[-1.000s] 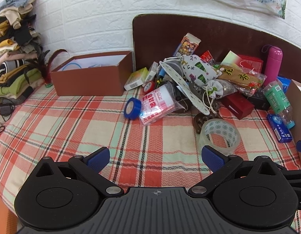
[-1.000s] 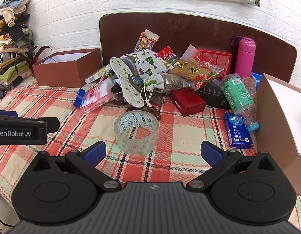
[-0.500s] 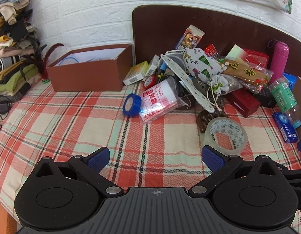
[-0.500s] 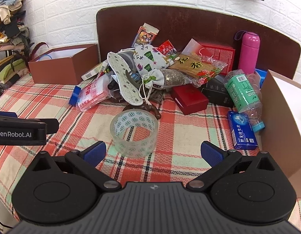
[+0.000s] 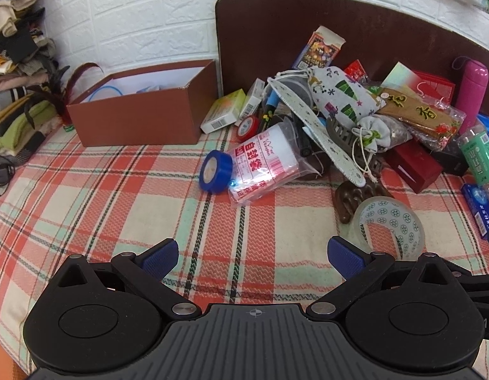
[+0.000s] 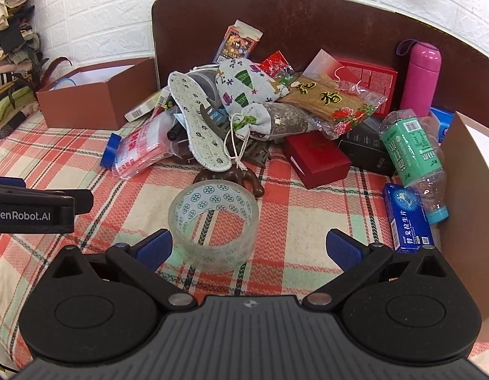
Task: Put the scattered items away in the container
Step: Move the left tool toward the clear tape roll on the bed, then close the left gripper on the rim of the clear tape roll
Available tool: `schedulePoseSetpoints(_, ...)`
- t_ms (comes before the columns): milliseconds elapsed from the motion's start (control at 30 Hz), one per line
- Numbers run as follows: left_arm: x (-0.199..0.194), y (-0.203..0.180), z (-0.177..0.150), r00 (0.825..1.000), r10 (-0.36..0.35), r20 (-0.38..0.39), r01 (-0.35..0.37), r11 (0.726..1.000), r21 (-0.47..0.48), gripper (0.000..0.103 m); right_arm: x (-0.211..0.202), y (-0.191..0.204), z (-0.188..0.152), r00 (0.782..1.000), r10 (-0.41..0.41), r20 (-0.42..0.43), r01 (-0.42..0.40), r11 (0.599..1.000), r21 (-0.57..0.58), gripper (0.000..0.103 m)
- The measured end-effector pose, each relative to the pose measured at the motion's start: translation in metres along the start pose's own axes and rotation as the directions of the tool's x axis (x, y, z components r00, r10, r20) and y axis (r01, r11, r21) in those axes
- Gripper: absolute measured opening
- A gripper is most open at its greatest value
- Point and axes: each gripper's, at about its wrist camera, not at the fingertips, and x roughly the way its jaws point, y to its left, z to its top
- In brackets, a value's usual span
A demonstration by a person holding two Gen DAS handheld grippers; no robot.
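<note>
Both jaws spread wide, the right gripper (image 6: 249, 248) hovers just short of a clear tape roll (image 6: 213, 221) at lower centre of its view, the likely first pick. The left gripper (image 5: 252, 255) holds nothing. Next: straddle the roll's wall, close, and carry it to the brown box (image 5: 140, 110), upper left.

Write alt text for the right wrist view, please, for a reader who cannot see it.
The open right gripper hovers just before a clear tape roll standing on a plaid cloth. Behind it lies a pile of clutter: an insole, a red box, a green bottle. A brown box stands far left.
</note>
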Motion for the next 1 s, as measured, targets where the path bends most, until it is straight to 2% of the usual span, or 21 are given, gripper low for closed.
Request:
schedulePoseSetpoints(433, 0.046, -0.006, 0.013, 0.998, -0.02, -0.067, 0.021, 1.0, 0.019, 0.103, 0.044, -0.007, 0.01, 0.998, -0.012, -0.055, 0.012, 1.0, -0.004, 0.103)
schedulePoseSetpoints(600, 0.055, -0.017, 0.018, 0.994, -0.07, -0.087, 0.074, 0.996, 0.045, 0.103, 0.061, -0.01, 0.013, 0.998, -0.012, -0.063, 0.011, 1.0, -0.022, 0.103)
schedulePoseSetpoints(767, 0.056, -0.028, 0.026, 0.983, -0.158, -0.098, 0.163, 0.985, 0.048, 0.102, 0.07, -0.016, 0.014, 0.997, 0.008, -0.076, -0.009, 1.0, -0.02, 0.103)
schedulePoseSetpoints(1000, 0.07, -0.049, 0.027, 0.964, -0.215, -0.153, 0.23, 0.969, 0.087, 0.094, 0.075, -0.02, 0.014, 0.996, 0.033, -0.085, -0.036, 0.999, -0.033, 0.102)
